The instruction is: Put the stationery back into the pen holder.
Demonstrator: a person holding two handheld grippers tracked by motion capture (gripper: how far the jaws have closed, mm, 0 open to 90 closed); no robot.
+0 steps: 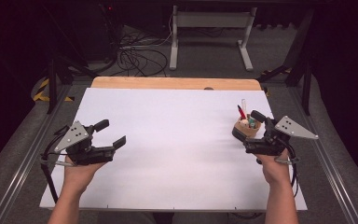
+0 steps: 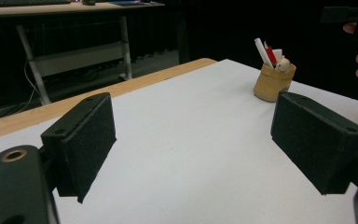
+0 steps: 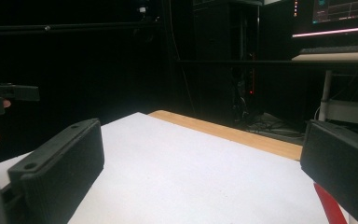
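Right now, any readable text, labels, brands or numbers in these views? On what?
None can be read.
Monitor in the right gripper view: coloured lines and marks, too small and blurred to read.
Pens in the wooden cup: no print can be made out.
White table sheet and grey claw plates: no markings.

Room dark, light falls mostly on the table (image 1: 168,140): white top w/ a bare wood strip (image 1: 177,83) along the far edge. Grey carpet floor (image 1: 205,60) beyond. White metal desk frame (image 1: 209,28) behind the table, black cable tangle (image 1: 137,58) on the floor left of it. Yellow/black hazard tape (image 1: 42,91) on floor at far left. Right gripper view: lit monitor (image 3: 340,16) top right, keyboard (image 3: 335,49) on a desk below it.
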